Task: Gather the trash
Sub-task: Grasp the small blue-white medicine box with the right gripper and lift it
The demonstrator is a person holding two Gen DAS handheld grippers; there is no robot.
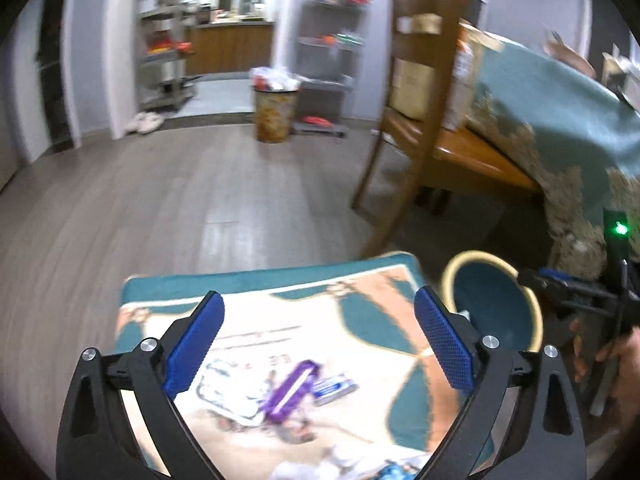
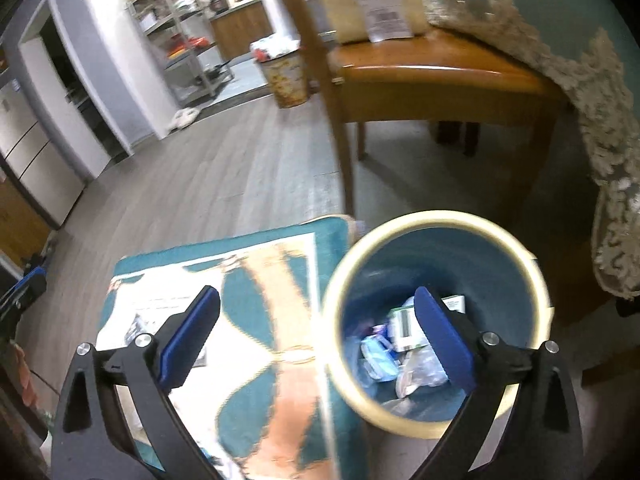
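My left gripper is open and empty above a patterned teal and peach rug. On the rug below it lie a purple wrapper, a small blue packet and a white wrapper. A blue bin with a cream rim stands right of the rug. My right gripper is open and empty over the bin's rim. Inside the bin lie several wrappers. More trash shows on the rug in the right wrist view.
A wooden chair stands behind the bin, beside a table with a teal lace-edged cloth. A second full patterned bin stands across the wood floor near metal shelves. My right gripper's body shows right of the bin.
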